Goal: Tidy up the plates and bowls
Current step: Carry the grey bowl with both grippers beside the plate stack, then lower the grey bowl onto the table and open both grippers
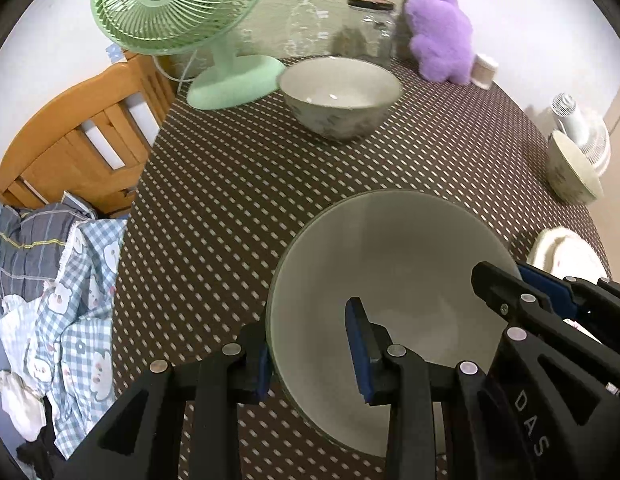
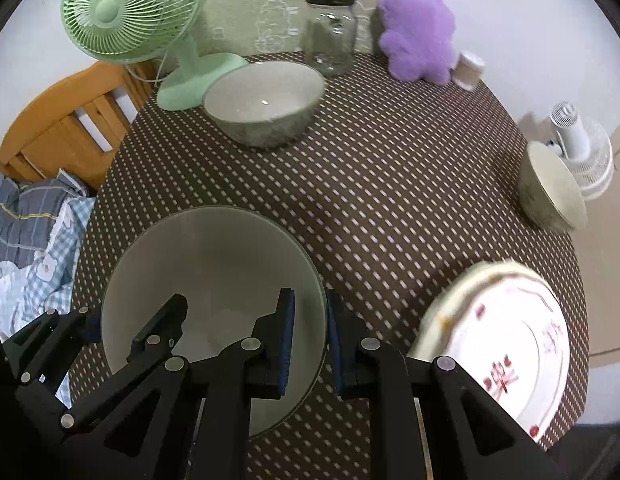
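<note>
Two black plastic hand-held grippers with blue rubber pads hold one large, round, smooth, pale grey-green bowl [image 1: 389, 292] by opposite sides of its rim, above a counter [image 1: 230, 200] covered in a brown cloth woven with rows of small white dashes. The left hand-held gripper [image 1: 310, 356] is clamped on the bowl's left rim, one pad outside the wall and one inside. The right hand-held gripper [image 2: 310, 344] is clamped on the bowl's right rim in the same way, its pads close together with the thin wall between them. Ahead of both, near the far side of the counter, sits a second deep, glazed bowl [image 2: 266, 100] with a faint mottled pattern on its outside. Just beyond it to the left stands a mint-green plastic desk fan [image 2: 130, 12] with a round wire cage. Behind the bowl is a clear glass jar [image 2: 329, 32] with a dark lid, and to its right a fuzzy purple plush toy [image 2: 417, 28] and a small paper cup [image 2: 467, 68]. Far right of the grippers, a third bowl [image 2: 549, 188] rests at the counter's edge. Just right of the right gripper lies a white plate [image 2: 509, 340] with red markings. To the left, off the counter, are a wooden chair [image 1: 82, 132] and crumpled checked fabric [image 1: 58, 300].
</note>
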Demonstrator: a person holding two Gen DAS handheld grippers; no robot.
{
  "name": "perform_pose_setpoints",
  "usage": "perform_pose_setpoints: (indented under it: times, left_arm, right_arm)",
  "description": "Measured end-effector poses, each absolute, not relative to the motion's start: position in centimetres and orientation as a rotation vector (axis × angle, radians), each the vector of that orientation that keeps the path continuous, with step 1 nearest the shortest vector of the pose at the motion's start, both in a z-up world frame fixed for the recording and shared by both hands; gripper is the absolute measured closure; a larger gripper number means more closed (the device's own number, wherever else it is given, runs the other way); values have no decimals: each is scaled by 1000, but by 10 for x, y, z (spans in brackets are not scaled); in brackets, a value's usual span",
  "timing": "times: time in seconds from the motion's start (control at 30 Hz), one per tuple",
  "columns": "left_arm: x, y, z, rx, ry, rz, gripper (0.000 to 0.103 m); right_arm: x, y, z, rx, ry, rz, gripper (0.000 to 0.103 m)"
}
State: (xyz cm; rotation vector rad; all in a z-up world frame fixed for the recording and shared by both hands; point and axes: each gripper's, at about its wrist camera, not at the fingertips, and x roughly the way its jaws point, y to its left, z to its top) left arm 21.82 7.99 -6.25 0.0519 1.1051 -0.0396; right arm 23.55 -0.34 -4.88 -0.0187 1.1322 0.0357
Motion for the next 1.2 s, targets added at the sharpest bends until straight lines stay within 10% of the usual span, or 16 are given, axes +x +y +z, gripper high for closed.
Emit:
perform_pose_setpoints:
  times: [0.73,1.1,1.2]
  left_arm:
    - [178,44,-77,114,1133,-80,71]
    - [174,45,-71,101,1135,-123,32]
    - [174,48,-66,102,1131,-137,24]
  right_arm:
    - [182,-39,-72,5,1177,8,84]
    - [180,-35,-69,-1,1185,19,82]
    - [180,-34,-65,0,1178,12,63]
